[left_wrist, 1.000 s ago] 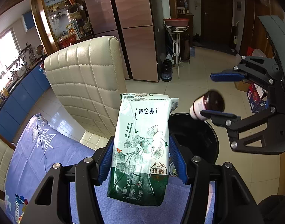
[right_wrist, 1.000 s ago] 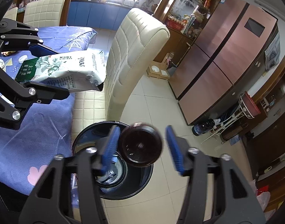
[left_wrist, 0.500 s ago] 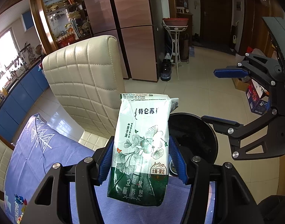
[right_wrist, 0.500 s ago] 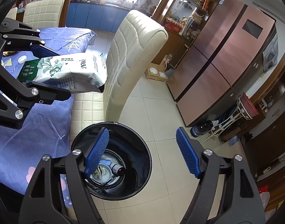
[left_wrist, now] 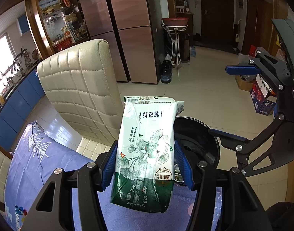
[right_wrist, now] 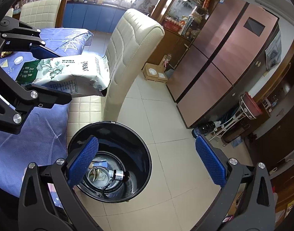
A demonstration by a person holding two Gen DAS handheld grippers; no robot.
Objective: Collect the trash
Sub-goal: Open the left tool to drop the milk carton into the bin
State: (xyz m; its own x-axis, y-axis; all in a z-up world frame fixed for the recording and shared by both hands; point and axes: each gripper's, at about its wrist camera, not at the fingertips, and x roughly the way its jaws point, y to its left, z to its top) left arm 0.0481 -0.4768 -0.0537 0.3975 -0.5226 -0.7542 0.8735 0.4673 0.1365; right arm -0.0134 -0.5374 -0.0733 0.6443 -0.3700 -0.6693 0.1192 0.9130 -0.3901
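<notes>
Left gripper (left_wrist: 146, 165) clamps a milk carton (left_wrist: 147, 150) at mid-body: light, crushable, likely empty. Right gripper (right_wrist: 147, 160), jaws just opened wide, holds nothing above the bin (right_wrist: 147, 154).

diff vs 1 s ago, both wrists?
The right gripper let go of the small brown bottle: its jaws have just been opening, nothing is between them now, and the bottle lies inside the black bin. Unchanged: the left gripper stays clamped on the green-and-white carton.
</notes>
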